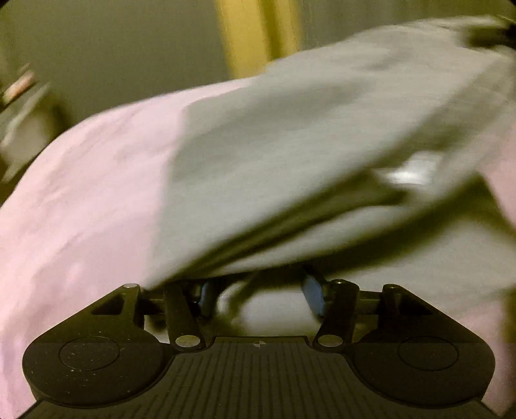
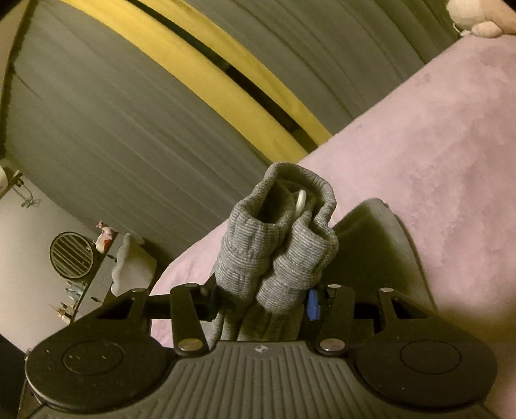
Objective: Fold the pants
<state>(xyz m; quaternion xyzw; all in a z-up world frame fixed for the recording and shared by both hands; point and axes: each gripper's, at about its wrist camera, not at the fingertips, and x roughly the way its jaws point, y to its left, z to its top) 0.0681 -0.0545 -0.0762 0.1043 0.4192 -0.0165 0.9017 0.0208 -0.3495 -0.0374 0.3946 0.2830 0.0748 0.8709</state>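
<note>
The grey pants [image 1: 290, 135] lie spread over a pink bedspread [image 1: 80, 193] in the blurred left wrist view. One folded edge hangs over my left gripper [image 1: 259, 293] and hides its fingertips. Its blue pads [image 1: 314, 295] stand apart, with no cloth pinched between them. In the right wrist view, the ribbed grey end of the pants [image 2: 277, 245] is bunched into a double roll with a small white piece showing at its top. My right gripper [image 2: 262, 299] is shut on this bunch and holds it above the bed.
Grey curtains [image 2: 113, 129] with a yellow strip [image 2: 225, 64] hang beyond the pink bed [image 2: 435, 161]. A pale plush toy [image 2: 477, 19] sits at the far corner. A round slatted fan [image 2: 71, 254], small items and a white cloth [image 2: 129, 264] are at the left.
</note>
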